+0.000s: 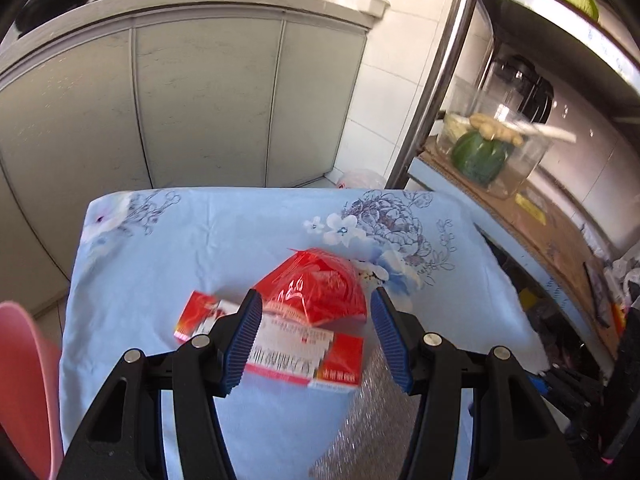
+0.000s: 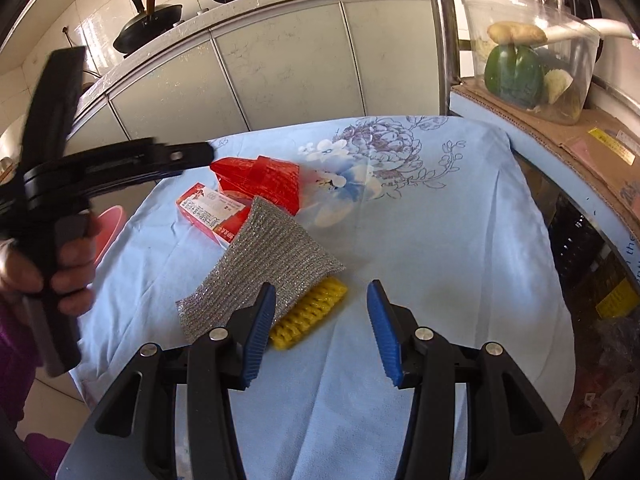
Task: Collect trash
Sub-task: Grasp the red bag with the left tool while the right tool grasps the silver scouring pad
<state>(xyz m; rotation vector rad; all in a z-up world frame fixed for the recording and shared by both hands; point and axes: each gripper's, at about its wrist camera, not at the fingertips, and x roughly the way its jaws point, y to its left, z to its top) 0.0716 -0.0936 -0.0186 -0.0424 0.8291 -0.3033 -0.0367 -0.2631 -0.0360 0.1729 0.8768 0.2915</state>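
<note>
A crumpled red plastic bag [image 1: 316, 288] [image 2: 260, 180] lies mid-table on the blue floral cloth [image 1: 168, 240] [image 2: 440, 240]. A red and white carton [image 1: 304, 356] [image 2: 210, 212] lies against it, partly behind one left finger. My left gripper [image 1: 316, 296] [image 2: 204, 156] hovers open just over the bag and carton, touching neither. A silver scouring pad [image 2: 272, 264] [image 1: 356, 420] rests on a yellow ridged piece [image 2: 312, 312]. My right gripper [image 2: 322, 286] is open over bare cloth just right of them, with nothing between its pads.
A pink tub [image 1: 20, 360] [image 2: 112, 224] stands left of the table. A metal shelf on the right holds a clear container [image 1: 492, 148] [image 2: 528, 52] of vegetables on cardboard. Grey cabinets [image 1: 200, 100] with pans on top run behind. A hand [image 2: 64, 264] holds the left gripper.
</note>
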